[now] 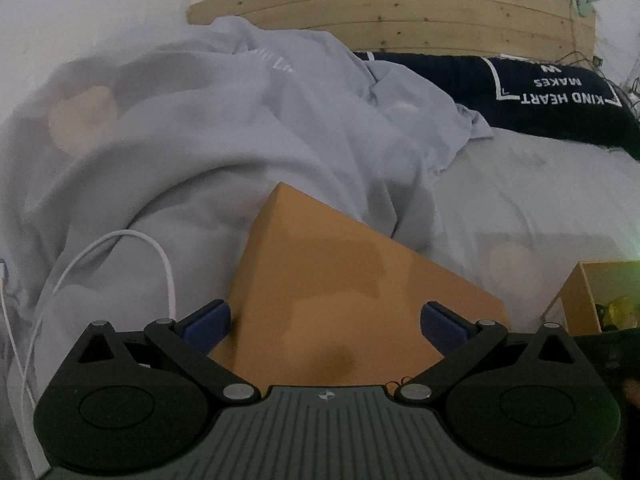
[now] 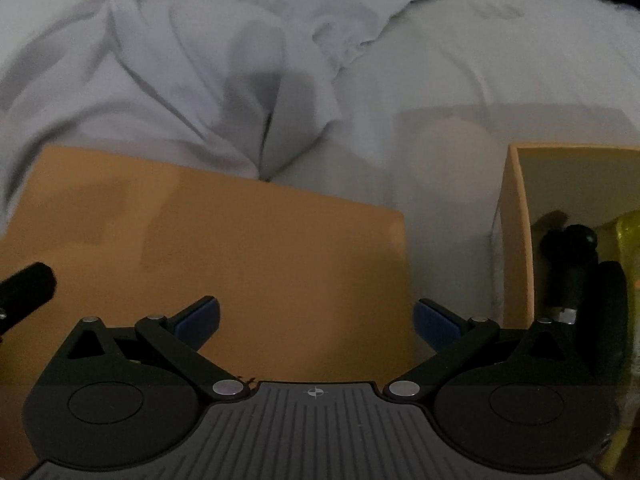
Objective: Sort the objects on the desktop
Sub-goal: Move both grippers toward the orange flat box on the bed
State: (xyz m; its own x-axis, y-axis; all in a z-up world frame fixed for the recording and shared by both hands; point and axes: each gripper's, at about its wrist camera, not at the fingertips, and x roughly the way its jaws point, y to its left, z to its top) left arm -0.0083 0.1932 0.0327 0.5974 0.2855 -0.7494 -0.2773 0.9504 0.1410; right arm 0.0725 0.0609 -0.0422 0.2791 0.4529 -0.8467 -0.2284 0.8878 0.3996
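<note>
Both tongs, left [image 1: 326, 320] and right [image 2: 316, 318], gape apart and hold nothing, level above the flat orange box lid [image 2: 224, 264] on the bed. Beside it, the open orange box [image 2: 516, 236] holds dark and yellow items; whether sorting remains or closing follows is unclear.

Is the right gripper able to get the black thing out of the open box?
Probably yes. The right gripper is open and empty, and the open box beside it has no lid. The black thing stands uncovered inside, though the box wall and a yellow object crowd it.
</note>
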